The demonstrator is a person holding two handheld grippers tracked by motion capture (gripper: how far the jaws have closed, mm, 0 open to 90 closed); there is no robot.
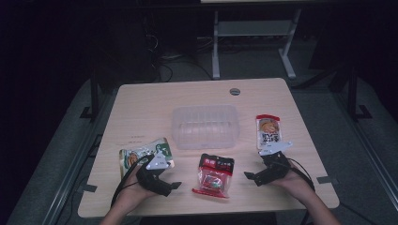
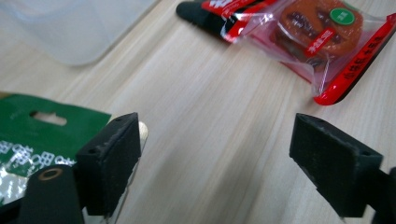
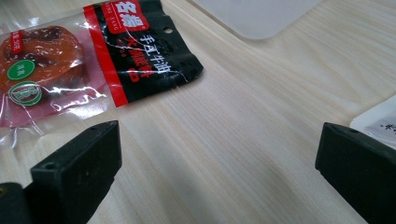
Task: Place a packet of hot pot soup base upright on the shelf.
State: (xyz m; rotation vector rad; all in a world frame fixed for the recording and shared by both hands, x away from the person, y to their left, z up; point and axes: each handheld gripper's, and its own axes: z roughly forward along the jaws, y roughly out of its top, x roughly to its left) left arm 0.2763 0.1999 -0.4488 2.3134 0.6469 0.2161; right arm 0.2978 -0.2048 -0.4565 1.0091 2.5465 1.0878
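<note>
Right now both my left gripper [image 1: 177, 185] and right gripper [image 1: 246, 175] stand wide apart, empty; the red snack packet [image 1: 214, 176] lies bottom centre between them, so I'd approach low and pinch its edge.

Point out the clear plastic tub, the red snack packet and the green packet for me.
clear plastic tub [image 1: 205, 138]: high view, near rim.
red snack packet [image 1: 213, 176]: high view, middle of the wrapper.
green packet [image 1: 133, 156]: high view, left part, beside the left gripper.
</note>
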